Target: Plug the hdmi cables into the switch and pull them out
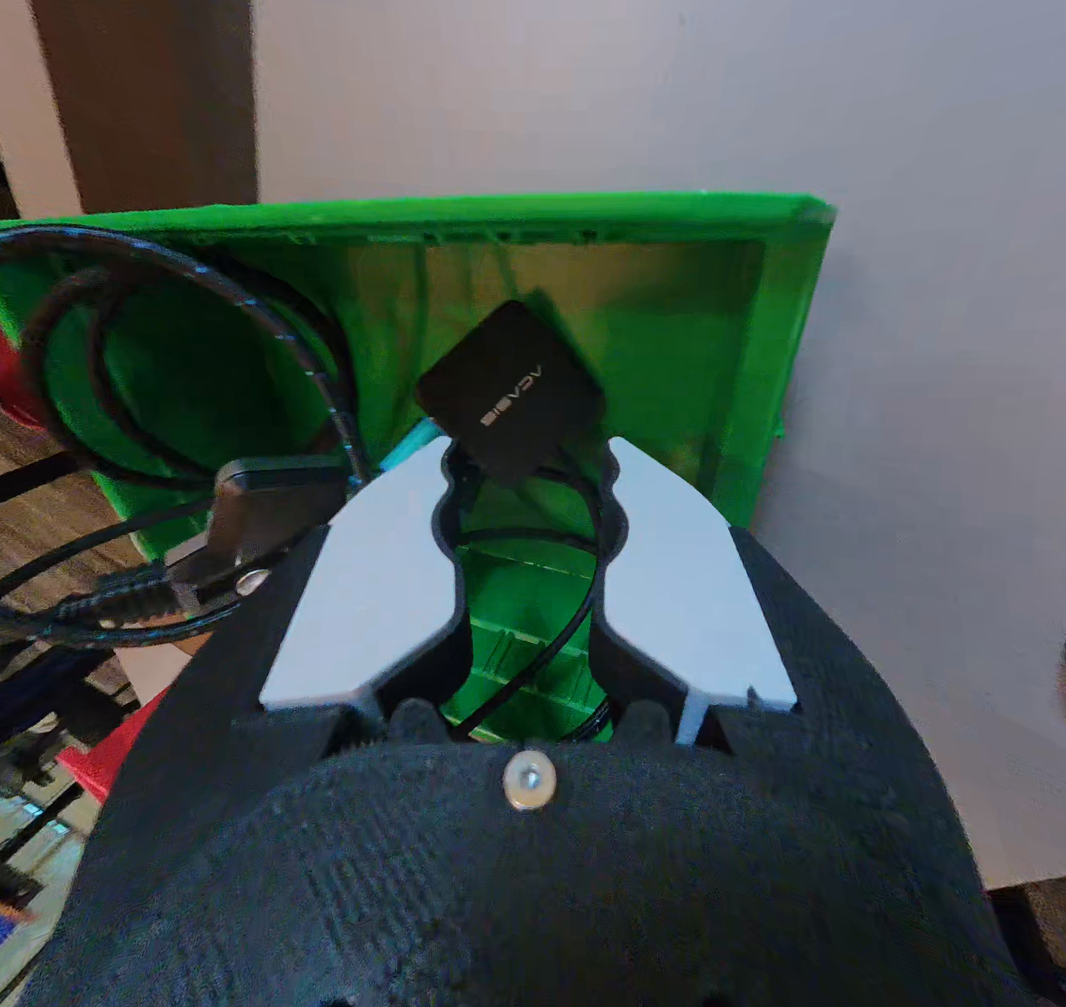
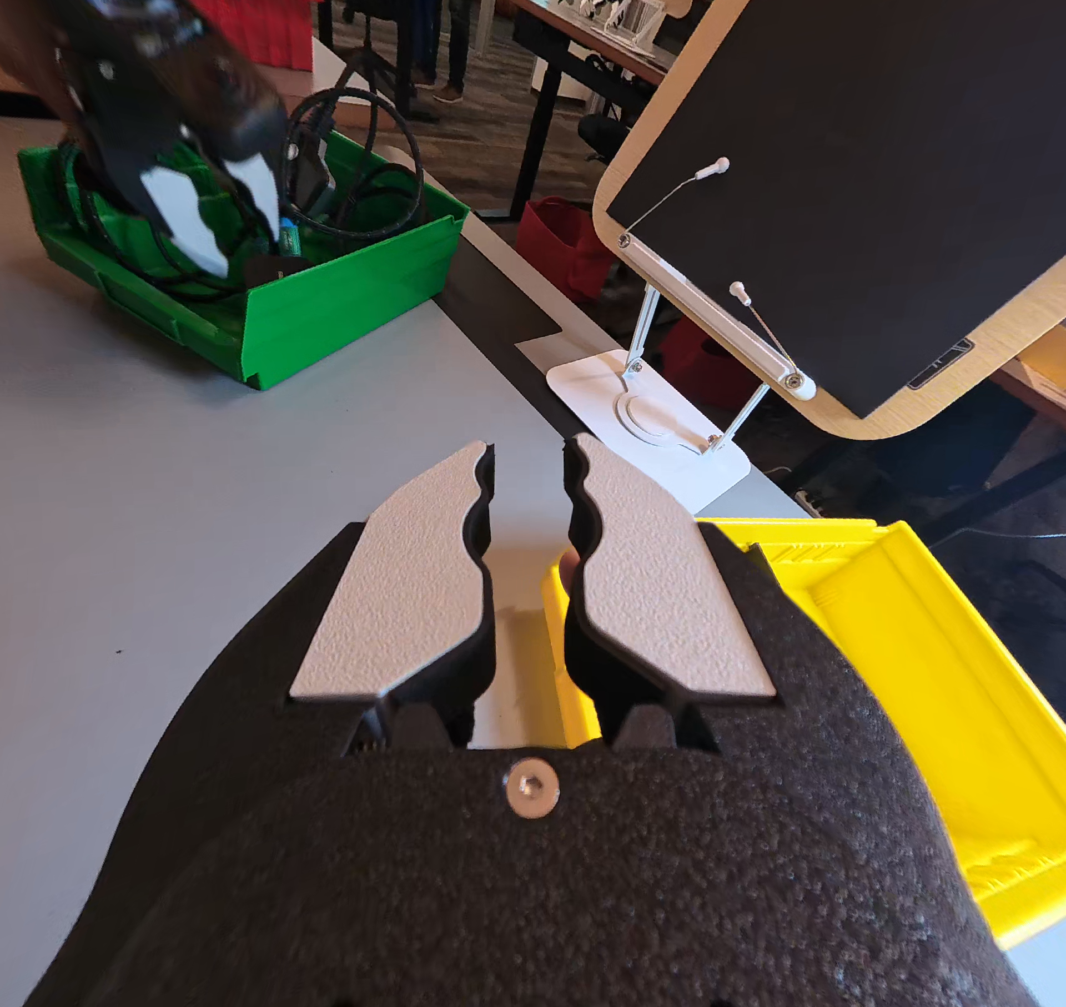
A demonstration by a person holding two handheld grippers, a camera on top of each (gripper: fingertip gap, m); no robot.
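Switch [image 1: 510, 388] lies in green bin [image 1: 790, 345]; left hand-held gripper [image 1: 528, 448] open above it, empty, pre-grasp; next: close on casing.

Left gripper [image 1: 528, 448] is angled down into the green bin [image 1: 796, 345], jaws parted with a clear gap and nothing pinched; in the right wrist view it [image 2: 231, 229] shows blurred, white fingers [image 2: 184, 218] pointing down inside that bin. Right gripper [image 2: 528, 454] sits level and well apart from the green bin [image 2: 346, 299], low over the surface on the near side. Its jaws are parted with a narrow gap, nothing between the white fingers [image 2: 404, 564].
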